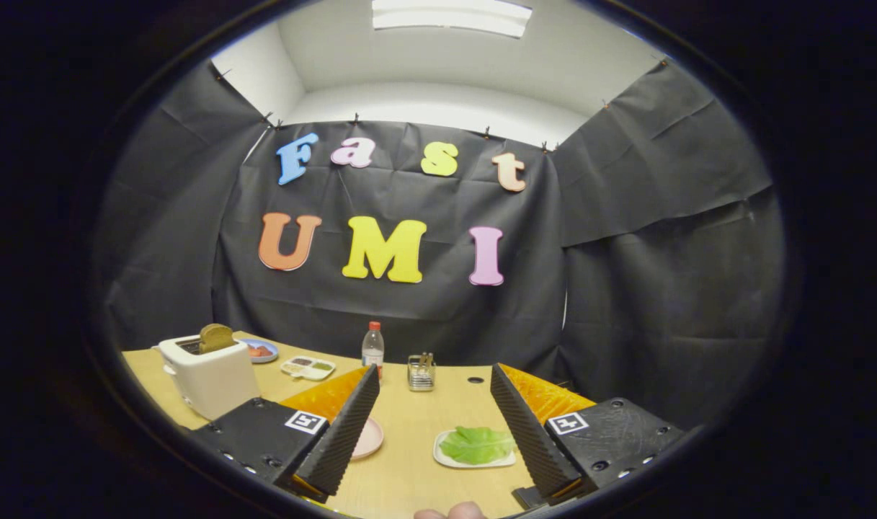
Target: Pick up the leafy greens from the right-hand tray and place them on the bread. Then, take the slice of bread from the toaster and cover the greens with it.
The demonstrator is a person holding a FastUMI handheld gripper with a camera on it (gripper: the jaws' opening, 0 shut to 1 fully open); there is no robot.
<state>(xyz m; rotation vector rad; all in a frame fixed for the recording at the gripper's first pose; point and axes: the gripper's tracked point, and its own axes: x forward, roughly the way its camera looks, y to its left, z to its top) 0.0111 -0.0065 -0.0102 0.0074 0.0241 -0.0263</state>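
My gripper is open, held above the wooden table with nothing between its fingers. Leafy greens lie on a small white tray just inside the right finger. A pink plate peeks out from behind the left finger; what lies on it is hidden. A white toaster stands to the left beyond the left finger, with a brown slice of bread sticking up from its slot.
Beyond the fingers at the back stand a clear bottle with a red cap and a wire holder. A blue plate with red food and a white compartment dish lie behind the toaster. A person's fingertips show at the table's near edge.
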